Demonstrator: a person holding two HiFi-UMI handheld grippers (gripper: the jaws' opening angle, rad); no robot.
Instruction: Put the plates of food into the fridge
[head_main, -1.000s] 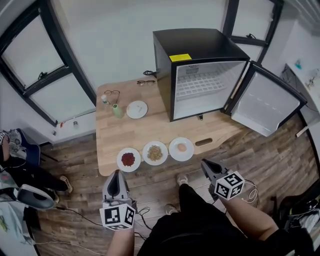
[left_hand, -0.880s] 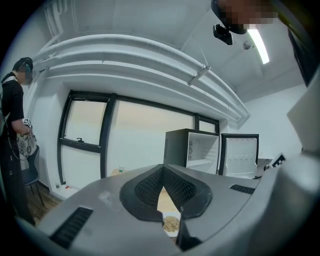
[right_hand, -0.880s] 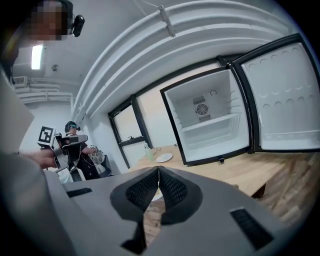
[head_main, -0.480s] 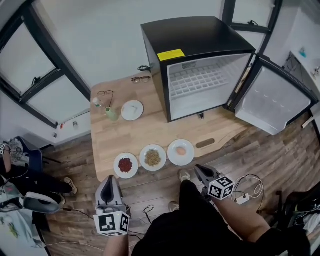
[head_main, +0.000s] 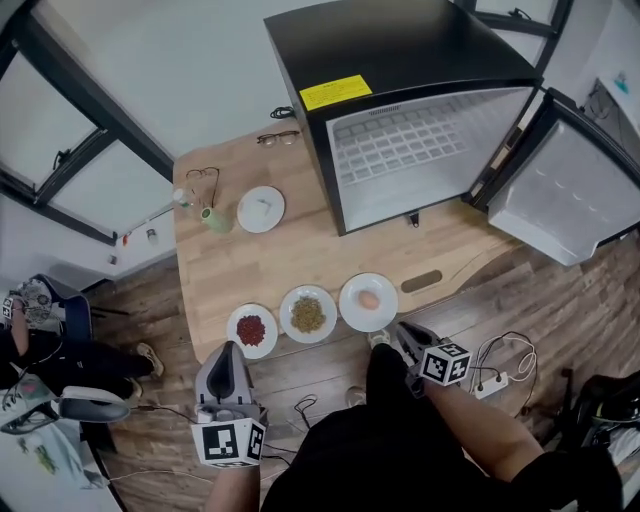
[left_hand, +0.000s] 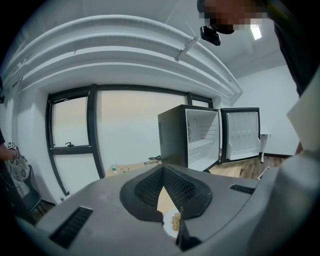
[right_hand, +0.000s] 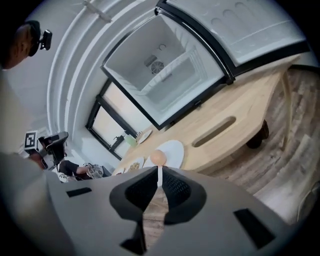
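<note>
Head view: yellow label (head_main: 335, 92) on fridge (head_main: 420, 45)

Open fridge on a wooden table, three plates of food along the near edge

The black fridge (head_main: 400, 60) stands at the back of the table (head_main: 290, 255), its door (head_main: 565, 200) swung wide to the right. The plate of red food (head_main: 252, 330), plate of grains (head_main: 308, 314) and plate with an egg (head_main: 368, 301) sit side by side. The left gripper (head_main: 228, 348) and right gripper (head_main: 400, 328) hover just off the near edge.
</note>
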